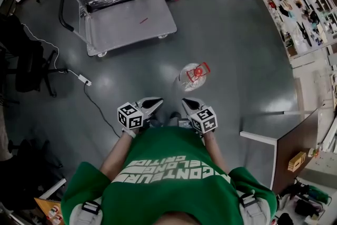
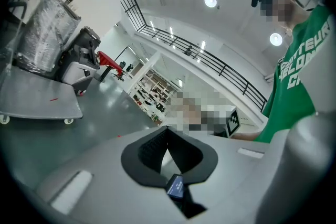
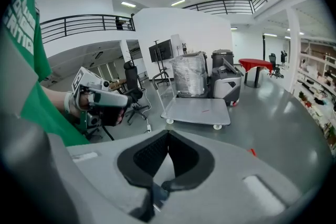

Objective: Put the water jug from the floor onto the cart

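A clear water jug with a red cap stands on the floor, well apart from the grey flat-deck cart.

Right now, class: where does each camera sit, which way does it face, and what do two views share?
Head view: on the head, steeply down at water jug, cart; shirt, left claw, right claw show.
Left gripper view: on left claw, level across the floor; shirt shows.
Right gripper view: on right claw, toward the cart; hand holding left claw shows.
Shared: cart, all three.
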`<state>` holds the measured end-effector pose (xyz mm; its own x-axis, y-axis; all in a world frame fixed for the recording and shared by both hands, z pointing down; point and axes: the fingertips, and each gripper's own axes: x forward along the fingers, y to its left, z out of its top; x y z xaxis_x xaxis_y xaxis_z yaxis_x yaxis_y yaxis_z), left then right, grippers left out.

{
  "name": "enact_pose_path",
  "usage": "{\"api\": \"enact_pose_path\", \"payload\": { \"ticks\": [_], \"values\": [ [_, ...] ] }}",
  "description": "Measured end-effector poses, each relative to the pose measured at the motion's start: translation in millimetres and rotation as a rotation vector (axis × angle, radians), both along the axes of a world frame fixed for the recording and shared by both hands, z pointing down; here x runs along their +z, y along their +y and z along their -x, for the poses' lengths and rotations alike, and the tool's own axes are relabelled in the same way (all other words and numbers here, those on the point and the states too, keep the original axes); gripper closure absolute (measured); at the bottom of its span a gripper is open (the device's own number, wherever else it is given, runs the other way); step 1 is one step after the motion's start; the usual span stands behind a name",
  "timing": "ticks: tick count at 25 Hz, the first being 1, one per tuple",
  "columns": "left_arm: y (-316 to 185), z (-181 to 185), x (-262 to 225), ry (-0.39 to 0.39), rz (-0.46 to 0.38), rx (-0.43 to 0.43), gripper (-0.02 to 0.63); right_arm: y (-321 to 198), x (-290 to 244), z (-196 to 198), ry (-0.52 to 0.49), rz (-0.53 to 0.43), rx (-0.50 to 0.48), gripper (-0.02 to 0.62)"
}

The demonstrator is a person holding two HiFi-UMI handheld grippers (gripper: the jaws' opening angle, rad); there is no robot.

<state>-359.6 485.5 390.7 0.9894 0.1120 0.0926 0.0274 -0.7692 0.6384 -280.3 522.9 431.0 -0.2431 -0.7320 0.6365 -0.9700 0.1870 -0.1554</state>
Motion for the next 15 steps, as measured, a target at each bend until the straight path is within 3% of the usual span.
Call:
{"api": "enact_pose_path", "payload": {
  "ticks": [5,15],
  "values": [
    [-11,4,5,-0.014,0.016,-0.019,0.597,-5,2,2,0.006,0.005,0.001,0.601],
    [-6,-27,7,-0.036,0.022,0.069,0.597,-37,14,-9,-0.026,0.006,-0.010,0.601]
  ]
}}
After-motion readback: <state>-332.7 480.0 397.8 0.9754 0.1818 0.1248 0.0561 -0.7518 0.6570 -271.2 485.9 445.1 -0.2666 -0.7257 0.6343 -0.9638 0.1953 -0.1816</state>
